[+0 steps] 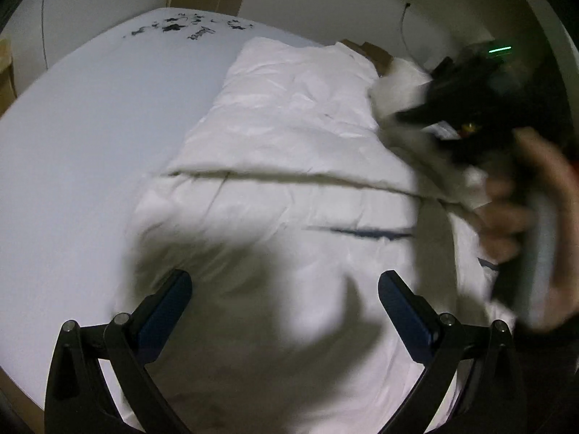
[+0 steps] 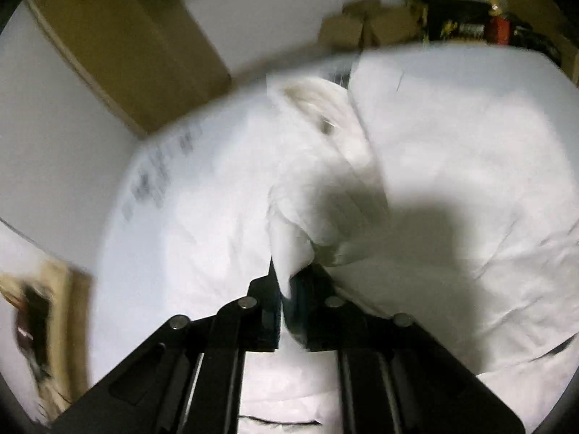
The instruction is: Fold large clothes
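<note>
A large white garment (image 1: 289, 115) lies spread on a white surface (image 1: 90, 126), with a fold line across its middle. My left gripper (image 1: 286, 285) hangs above the garment's near part, jaws wide apart and nothing between them. A hand (image 1: 506, 217) holds my right gripper (image 1: 401, 115) at the garment's far right edge; it is blurred there. In the right wrist view the right gripper (image 2: 287, 289) has its jaws a narrow gap apart. A raised fold of the white garment (image 2: 325, 181) sits in that gap, and one blue inner pad (image 2: 298, 311) shows beside it.
Black scribbles (image 1: 181, 29) mark the surface's far edge. Cardboard boxes (image 2: 362, 25) and dark clutter (image 2: 463, 25) stand beyond the surface. A brown panel (image 2: 126, 43) leans against the pale wall. A dangling cable (image 1: 403, 29) hangs on the wall.
</note>
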{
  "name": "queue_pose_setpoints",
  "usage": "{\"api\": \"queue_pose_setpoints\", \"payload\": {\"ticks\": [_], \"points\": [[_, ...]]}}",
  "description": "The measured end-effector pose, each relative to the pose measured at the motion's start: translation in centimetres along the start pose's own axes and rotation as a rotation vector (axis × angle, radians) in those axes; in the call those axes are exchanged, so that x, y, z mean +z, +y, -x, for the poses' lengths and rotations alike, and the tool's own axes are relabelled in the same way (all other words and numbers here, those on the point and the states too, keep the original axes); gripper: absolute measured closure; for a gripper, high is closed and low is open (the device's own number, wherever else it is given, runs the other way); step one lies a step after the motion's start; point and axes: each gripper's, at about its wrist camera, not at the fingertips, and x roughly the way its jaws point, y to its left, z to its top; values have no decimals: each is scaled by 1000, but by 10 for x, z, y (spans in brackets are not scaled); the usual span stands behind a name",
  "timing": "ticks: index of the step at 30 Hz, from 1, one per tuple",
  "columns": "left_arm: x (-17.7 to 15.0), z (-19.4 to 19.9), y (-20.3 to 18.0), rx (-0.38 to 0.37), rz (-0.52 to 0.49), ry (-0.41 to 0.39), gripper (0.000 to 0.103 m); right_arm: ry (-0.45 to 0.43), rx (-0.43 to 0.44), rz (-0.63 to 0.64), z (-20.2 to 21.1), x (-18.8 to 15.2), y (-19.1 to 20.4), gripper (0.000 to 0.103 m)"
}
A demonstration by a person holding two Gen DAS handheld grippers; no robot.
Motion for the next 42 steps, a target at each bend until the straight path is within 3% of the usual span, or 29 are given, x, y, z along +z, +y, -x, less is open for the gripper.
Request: {"api": "queue_pose_setpoints", "payload": {"ticks": [1, 2, 4, 6, 8, 9, 11, 13, 15, 17, 20, 23, 24, 26, 27, 28, 29, 30, 31, 32, 33, 34, 35, 38, 40, 42], "points": [[-3, 3, 0, -6, -14, -11, 0, 72, -21, 24, -21, -7, 2, 63], [-7, 7, 0, -12, -33, -23, 0, 117, -26, 37, -34, -9, -2, 58], [-12, 12, 1, -32, -49, -38, 0, 92, 21, 65, -26, -11, 1, 35], [-17, 17, 5, -71, -50, -52, 0, 93, 102, 43, -5, -7, -3, 32], [-19, 21, 8, -108, -22, -64, 0, 18, 143, 22, 23, 1, -13, 32], [-17, 21, 12, -114, -13, -68, 0, -64, 133, 10, 38, 10, -19, 34], [-19, 25, 18, -123, 17, -72, 0, -203, 59, -3, 59, 26, -32, 51], [-18, 26, 19, -119, 33, -68, 0, -218, -17, -7, 49, 33, -42, 84], [-19, 28, 17, -107, 32, -67, 0, -142, -41, 9, 14, 38, -57, 88], [-19, 29, 14, -89, 23, -65, 0, 70, -134, 147, -51, 29, -53, 88], [-21, 32, 15, -84, 19, -61, 0, 34, -231, 362, -56, 9, -30, 87], [-27, 37, 20, -77, 22, -63, 0, -22, -89, 275, -14, 14, -40, 86], [-29, 39, 22, -75, 27, -65, 0, -69, -111, 255, 0, 15, -50, 81], [-32, 42, 29, -80, 47, -72, 0, -201, -235, 180, 30, 16, -81, 58], [-33, 43, 31, -86, 54, -74, 0, -244, -345, 105, 37, 15, -108, 37], [-33, 43, 32, -93, 62, -76, 0, -243, -457, 30, 35, 11, -133, 31], [-33, 44, 33, -97, 67, -78, 0, -179, -554, -30, 20, 6, -162, 31], [-33, 44, 32, -98, 65, -80, 0, -83, -544, -45, -1, 0, -187, 33], [-34, 43, 32, -96, 63, -79, 0, -45, -519, -43, -12, -2, -199, 33], [-33, 41, 31, -92, 62, -77, 0, -57, -528, -39, -12, 0, -202, 34], [-31, 39, 30, -88, 62, -74, 0, -56, -523, -57, -8, 3, -201, 41], [-31, 38, 29, -82, 64, -71, 0, -65, -455, -97, -1, 8, -192, 45], [-31, 38, 28, -79, 65, -69, 0, -99, -362, -97, 4, 14, -174, 45], [-31, 42, 24, -77, 73, -70, 0, -175, -249, 55, 0, 33, -100, 45], [-33, 48, 23, -74, 75, -76, 0, -139, -148, 179, -24, 35, -42, 45], [-36, 57, 25, -62, 80, -88, 0, -42, -142, 285, -65, 25, -6, 45]]}}
